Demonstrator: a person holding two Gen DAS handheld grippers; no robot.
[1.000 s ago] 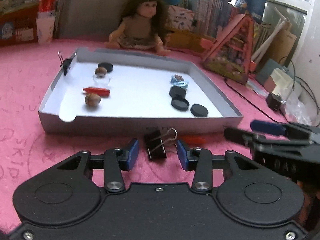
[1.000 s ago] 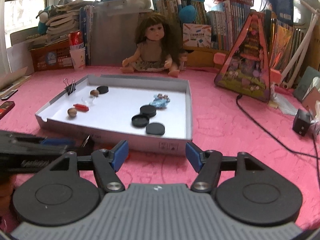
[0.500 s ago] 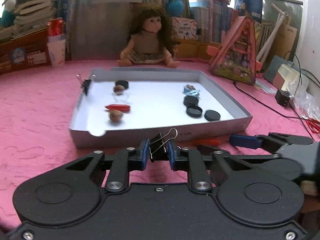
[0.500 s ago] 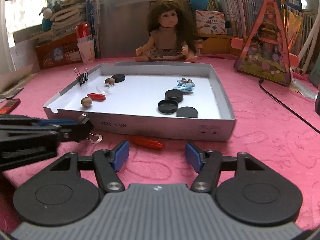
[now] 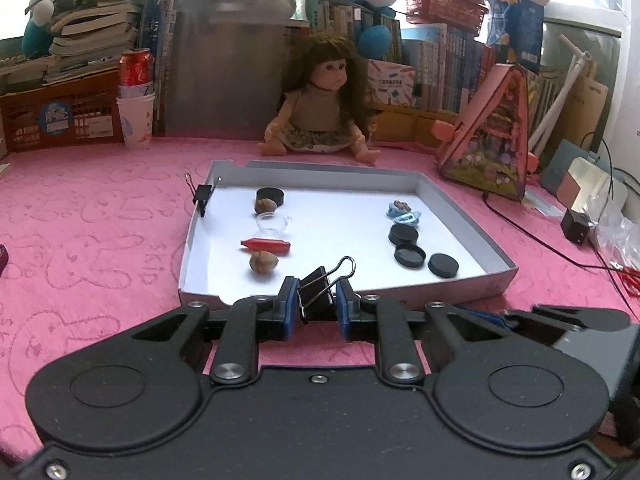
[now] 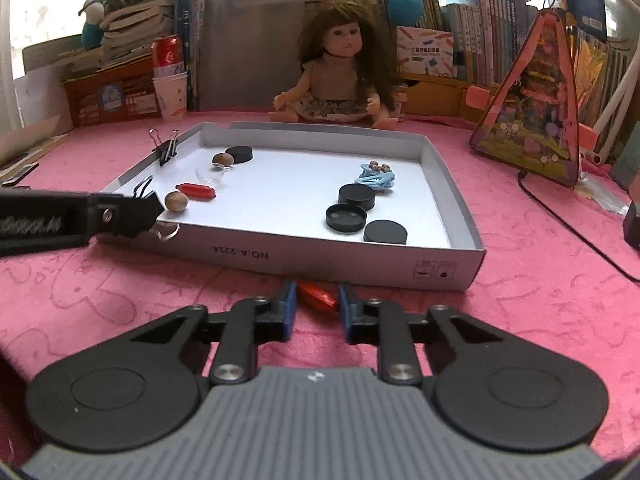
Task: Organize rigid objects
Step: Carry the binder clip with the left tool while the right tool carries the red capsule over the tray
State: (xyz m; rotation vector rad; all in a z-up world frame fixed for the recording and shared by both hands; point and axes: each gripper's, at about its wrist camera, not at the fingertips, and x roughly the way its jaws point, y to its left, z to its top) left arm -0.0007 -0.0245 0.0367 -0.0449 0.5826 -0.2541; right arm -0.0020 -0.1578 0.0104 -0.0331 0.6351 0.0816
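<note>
My left gripper [image 5: 316,300] is shut on a black binder clip [image 5: 318,290] and holds it above the near wall of the white cardboard tray [image 5: 460,286]; it also shows in the right wrist view [image 6: 136,210] at the tray's left front corner. My right gripper [image 6: 316,300] is shut on a red crystal-shaped piece [image 6: 318,295] on the pink cloth just before the tray [image 6: 360,258]. In the tray lie another red piece [image 5: 266,245], two nuts [image 5: 262,261], a clear glass piece [image 5: 272,222], several black discs [image 5: 408,255] and a blue clip [image 5: 402,214].
A second binder clip [image 5: 202,196] is clamped on the tray's left wall. A doll [image 5: 324,120] sits behind the tray, a pink triangular toy house [image 5: 496,136] to its right. A black cable [image 5: 540,236] and adapter [image 5: 576,226] lie right.
My left gripper has lifted the binder clip up and toward the tray's front edge. My right gripper moved forward and closed on the red piece.
</note>
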